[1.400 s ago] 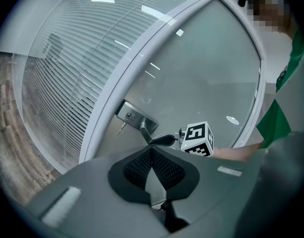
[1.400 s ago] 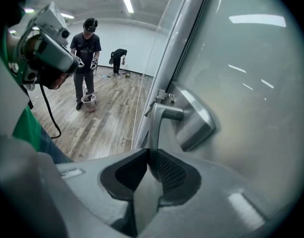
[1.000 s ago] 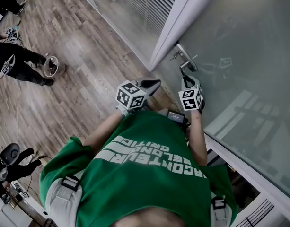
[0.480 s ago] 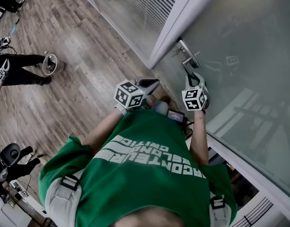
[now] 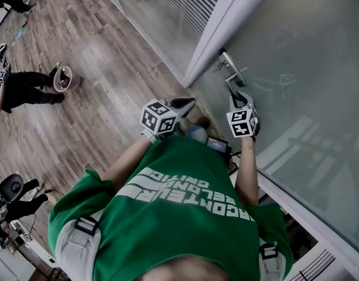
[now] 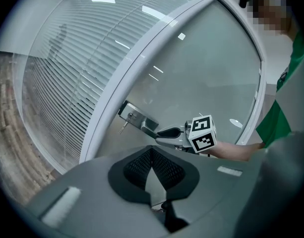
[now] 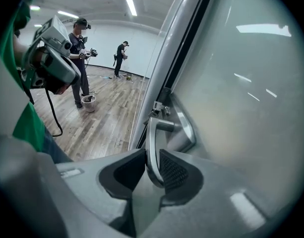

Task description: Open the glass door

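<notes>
1. Standing close to the glass door [image 5: 296, 51], the person in the green shirt [image 5: 179, 204] had the right gripper [image 7: 152, 155] at the lever handle [image 7: 152, 133]. The handle sat at the door's edge, just beside the white frame [image 5: 226, 22].
2. The right gripper's jaws were opening with the handle between them. The pads lay close on either side of the thin lever but did not look clamped on it, so the hold was loose at best.
3. The left gripper [image 6: 152, 148] hung in front of the body, near the right one but apart from the handle. Its jaws were closed together on nothing.
4. The door looked shut, with its edge lying along the frame and no clear gap showing in the head view. A key [image 6: 123, 128] stuck out of the lock plate by the handle.
5. The step in hand seemed to be working the handle, and the door had not yet swung.
6. The next move probably called for a firm, square grip on the lever and a press to free the latch. The door would then have to be carried round on its hinges. Which way it swung could not be told.
7. Other people [image 5: 27, 89] stood well away on the wooden floor [image 5: 97, 69], clear of the door.
</notes>
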A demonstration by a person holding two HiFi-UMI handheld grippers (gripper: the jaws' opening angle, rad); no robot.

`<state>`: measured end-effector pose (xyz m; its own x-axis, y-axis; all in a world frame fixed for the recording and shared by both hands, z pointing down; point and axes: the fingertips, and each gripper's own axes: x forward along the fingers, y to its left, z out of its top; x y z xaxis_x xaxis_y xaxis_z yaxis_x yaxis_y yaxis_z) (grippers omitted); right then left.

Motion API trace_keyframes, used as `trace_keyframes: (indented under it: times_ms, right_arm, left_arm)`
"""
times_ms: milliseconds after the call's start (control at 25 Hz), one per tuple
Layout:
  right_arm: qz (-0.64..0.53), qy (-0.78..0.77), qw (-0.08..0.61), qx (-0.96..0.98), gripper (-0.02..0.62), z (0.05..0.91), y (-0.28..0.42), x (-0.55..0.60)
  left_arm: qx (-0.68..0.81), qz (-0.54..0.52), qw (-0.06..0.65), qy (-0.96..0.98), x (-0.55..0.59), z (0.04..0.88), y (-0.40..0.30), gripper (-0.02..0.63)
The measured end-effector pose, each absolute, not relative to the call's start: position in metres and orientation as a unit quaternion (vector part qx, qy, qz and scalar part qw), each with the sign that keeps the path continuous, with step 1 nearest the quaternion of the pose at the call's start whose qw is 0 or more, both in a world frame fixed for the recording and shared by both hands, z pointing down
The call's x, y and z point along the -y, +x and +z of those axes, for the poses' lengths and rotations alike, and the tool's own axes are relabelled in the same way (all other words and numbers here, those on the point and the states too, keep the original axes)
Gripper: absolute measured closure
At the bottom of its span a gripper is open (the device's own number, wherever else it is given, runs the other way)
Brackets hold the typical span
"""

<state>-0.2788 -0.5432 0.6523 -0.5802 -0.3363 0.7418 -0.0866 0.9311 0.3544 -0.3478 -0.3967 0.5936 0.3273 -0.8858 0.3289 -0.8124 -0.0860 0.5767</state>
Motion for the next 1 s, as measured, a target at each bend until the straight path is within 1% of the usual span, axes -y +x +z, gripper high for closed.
trace_keyframes:
  times_ms: [320, 520, 720, 1000]
  right_arm:
    - [-0.144, 0.120, 0.439, 0.879, 0.518, 0.648, -0.282, 0.550]
    - [-0.134, 0.105, 0.440, 0.882, 0.520, 0.641, -0.282, 0.575]
    - [-0.137, 0.098, 0.433, 0.886, 0.525, 0.630, -0.293, 0.598]
    - [-0.135, 0.097, 0.428, 0.889, 0.528, 0.642, -0.294, 0.605]
  left_arm:
    - [0.568, -0.043, 0.345, 0.746, 0.414, 0.582, -0.338, 0.590]
    - [0.568, -0.038, 0.360, 0.739, 0.439, 0.573, -0.330, 0.590]
    - [0.572, -0.037, 0.352, 0.740, 0.459, 0.560, -0.334, 0.590]
    - [0.581, -0.036, 0.355, 0.731, 0.458, 0.571, -0.328, 0.589]
